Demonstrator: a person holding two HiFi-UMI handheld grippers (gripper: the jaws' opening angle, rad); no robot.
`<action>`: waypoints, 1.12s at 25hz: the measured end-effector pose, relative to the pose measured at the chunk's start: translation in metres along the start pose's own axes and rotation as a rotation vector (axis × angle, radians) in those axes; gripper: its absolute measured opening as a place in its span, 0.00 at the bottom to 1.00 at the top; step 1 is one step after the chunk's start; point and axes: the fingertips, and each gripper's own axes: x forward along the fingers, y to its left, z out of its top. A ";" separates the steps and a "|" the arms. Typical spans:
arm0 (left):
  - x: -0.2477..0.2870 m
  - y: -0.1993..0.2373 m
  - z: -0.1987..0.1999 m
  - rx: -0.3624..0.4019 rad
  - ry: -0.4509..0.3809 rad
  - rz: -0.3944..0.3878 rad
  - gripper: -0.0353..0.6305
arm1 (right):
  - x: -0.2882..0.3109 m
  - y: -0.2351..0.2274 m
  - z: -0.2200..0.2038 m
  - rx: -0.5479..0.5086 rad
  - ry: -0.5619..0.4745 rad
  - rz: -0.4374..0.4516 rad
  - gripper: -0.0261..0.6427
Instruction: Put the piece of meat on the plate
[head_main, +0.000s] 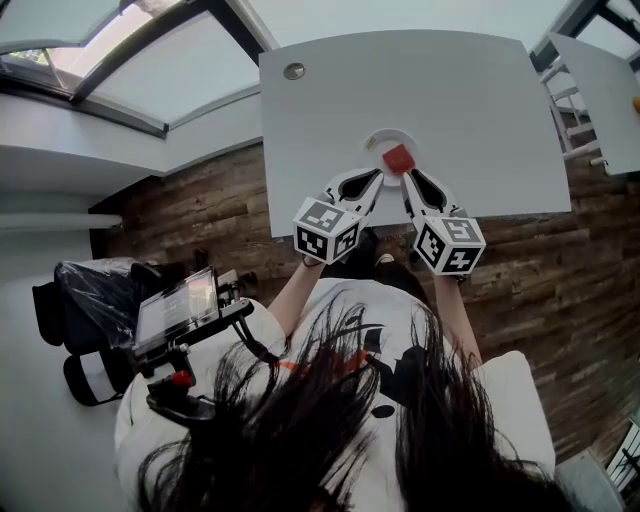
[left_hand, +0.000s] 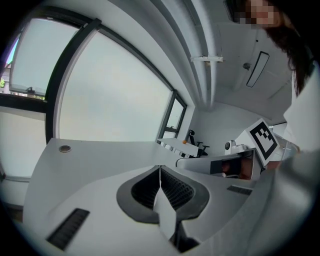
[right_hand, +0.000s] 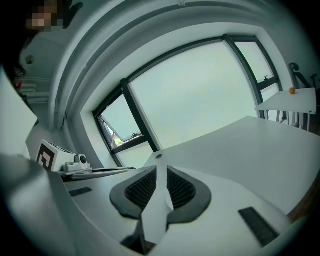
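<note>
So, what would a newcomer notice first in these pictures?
First, the red square piece of meat lying on the small round white plate, near the person's edge of the white table. Next, the left gripper and right gripper, side by side, pointing at that plate.

White table (head_main: 470, 110) w/ round grommet (head_main: 294, 71) near its corner; wood floor (head_main: 190, 210) below; 2nd table (head_main: 600, 90) at right.

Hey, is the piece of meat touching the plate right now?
Touching. The head view shows the meat lying inside the plate, and both gripper views show nothing between the jaws.
</note>
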 end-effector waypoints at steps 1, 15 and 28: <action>-0.001 0.000 0.000 -0.005 0.000 0.004 0.06 | 0.000 0.001 0.000 0.003 0.007 0.004 0.15; -0.023 0.012 -0.030 -0.027 0.076 0.067 0.06 | 0.022 0.013 -0.032 0.088 0.076 0.056 0.15; -0.027 0.015 -0.034 -0.028 0.069 0.070 0.06 | 0.021 0.008 -0.040 0.132 0.077 0.042 0.15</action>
